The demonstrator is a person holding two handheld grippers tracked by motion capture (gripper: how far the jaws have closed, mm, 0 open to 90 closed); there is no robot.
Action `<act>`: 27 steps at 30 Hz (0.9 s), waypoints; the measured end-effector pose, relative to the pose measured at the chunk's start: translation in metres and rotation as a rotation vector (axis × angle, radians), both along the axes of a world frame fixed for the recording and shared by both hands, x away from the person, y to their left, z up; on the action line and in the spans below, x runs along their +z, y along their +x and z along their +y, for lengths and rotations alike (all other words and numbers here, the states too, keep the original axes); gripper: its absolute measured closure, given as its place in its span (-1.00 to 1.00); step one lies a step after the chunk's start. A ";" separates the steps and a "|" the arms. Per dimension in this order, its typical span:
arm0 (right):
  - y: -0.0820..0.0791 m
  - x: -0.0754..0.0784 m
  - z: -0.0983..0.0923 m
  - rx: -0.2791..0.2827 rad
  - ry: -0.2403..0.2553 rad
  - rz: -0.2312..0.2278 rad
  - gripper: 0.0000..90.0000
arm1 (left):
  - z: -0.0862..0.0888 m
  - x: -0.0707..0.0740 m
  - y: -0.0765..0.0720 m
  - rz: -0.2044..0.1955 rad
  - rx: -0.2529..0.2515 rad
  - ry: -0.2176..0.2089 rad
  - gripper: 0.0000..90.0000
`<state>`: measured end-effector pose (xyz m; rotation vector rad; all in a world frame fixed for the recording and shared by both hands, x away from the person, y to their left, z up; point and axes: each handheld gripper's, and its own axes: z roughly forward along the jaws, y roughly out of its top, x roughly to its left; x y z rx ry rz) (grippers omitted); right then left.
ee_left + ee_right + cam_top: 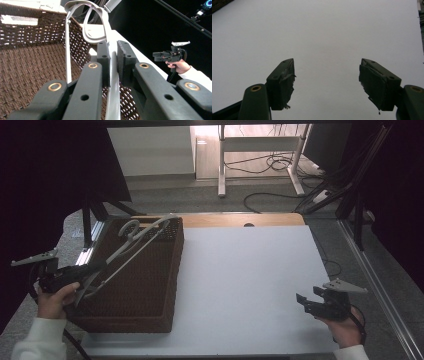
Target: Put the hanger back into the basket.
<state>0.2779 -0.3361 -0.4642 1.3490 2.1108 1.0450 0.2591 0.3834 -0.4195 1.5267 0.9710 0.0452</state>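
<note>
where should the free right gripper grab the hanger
Take the hanger by its far sloping arm just below the hook, coming from the table side above the basket rim. The left gripper already clamps the lower bar; the right gripper is open.

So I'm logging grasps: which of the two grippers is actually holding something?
The left gripper, over the brown wicker basket: its jaws are clamped on a grey clothes hanger. The right gripper hangs open above the white table.

One hanger, one basket
</note>
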 end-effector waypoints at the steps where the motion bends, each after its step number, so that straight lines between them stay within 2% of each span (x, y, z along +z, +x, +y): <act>1: 0.000 0.000 0.000 0.002 -0.001 0.001 -0.35 | 0.001 -0.002 0.000 0.000 -0.003 0.000 0.81; 10: 0.000 -0.001 0.001 0.004 -0.002 0.007 -0.35 | 0.001 -0.022 0.007 0.034 -0.004 0.014 0.81; 14: 0.000 -0.001 0.001 0.005 -0.001 0.007 -0.35 | 0.003 -0.024 0.006 0.035 0.025 0.019 0.79; 15: 0.000 -0.001 0.001 0.005 -0.001 0.007 -0.35 | 0.004 -0.024 0.006 0.037 0.033 0.022 0.68; 17: 0.000 -0.001 0.001 0.006 -0.001 0.007 -0.35 | 0.004 -0.024 0.007 0.064 0.065 0.041 0.20; 20: 0.000 -0.001 0.000 0.006 -0.002 0.008 -0.35 | 0.001 -0.024 0.007 0.090 0.073 0.077 -0.16; 23: 0.000 -0.001 0.000 0.005 -0.001 0.007 -0.35 | -0.006 -0.022 0.006 0.096 0.077 0.121 -0.31; 27: 0.001 -0.001 0.001 0.008 -0.001 0.006 -0.35 | -0.016 -0.017 0.006 0.097 0.078 0.160 -0.36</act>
